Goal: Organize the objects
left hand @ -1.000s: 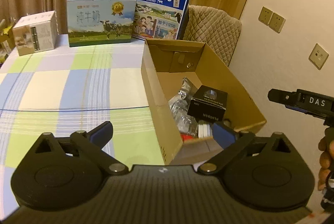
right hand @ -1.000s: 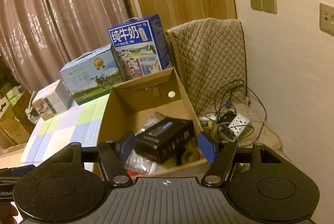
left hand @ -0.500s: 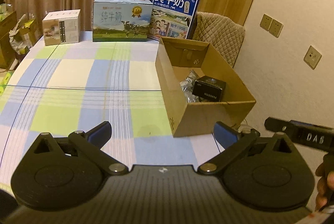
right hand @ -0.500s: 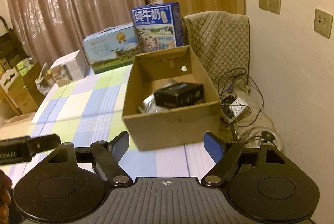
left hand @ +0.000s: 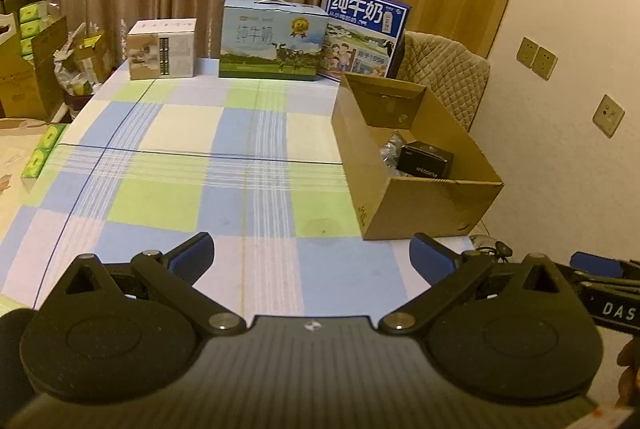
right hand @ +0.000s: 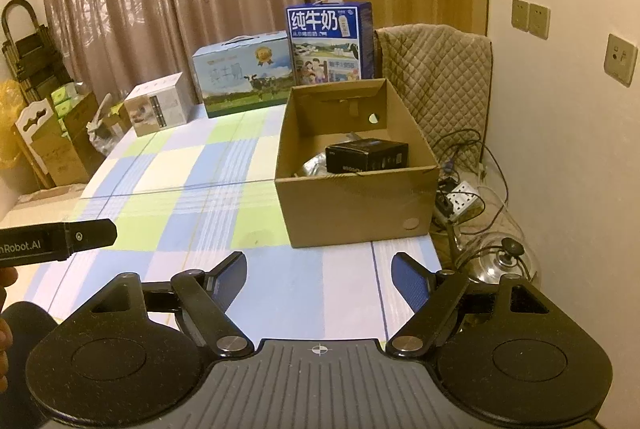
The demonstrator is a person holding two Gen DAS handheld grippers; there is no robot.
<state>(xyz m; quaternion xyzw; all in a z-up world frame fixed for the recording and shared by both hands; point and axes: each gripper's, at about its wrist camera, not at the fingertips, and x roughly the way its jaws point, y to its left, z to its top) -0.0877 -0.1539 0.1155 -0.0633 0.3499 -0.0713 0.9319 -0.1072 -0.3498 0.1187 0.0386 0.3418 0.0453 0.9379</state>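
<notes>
An open cardboard box (left hand: 420,205) (right hand: 352,209) stands on the right side of the checked tablecloth (left hand: 180,169). Inside it a black carton (left hand: 426,159) (right hand: 366,155) lies on crumpled silvery packets (left hand: 390,145) (right hand: 314,165). My left gripper (left hand: 312,255) hovers over the table's near part, open, with nothing between its blue pads. My right gripper (right hand: 320,269) is also open and empty, a short way back from the box's front wall. Each view catches the other gripper's body at its edge.
Along the table's far edge stand a white box (left hand: 162,49), a light-blue milk carton (left hand: 272,41) and a dark-blue milk carton (left hand: 364,29). A quilted chair (left hand: 444,77) is behind the cardboard box. On the floor to the right are a power strip (right hand: 460,201), cables and a glass-lidded pot (right hand: 496,257).
Both grippers have pulled back from the cardboard box toward the near end of the table. The right jaws have widened, and the black carton stays lying in the box.
</notes>
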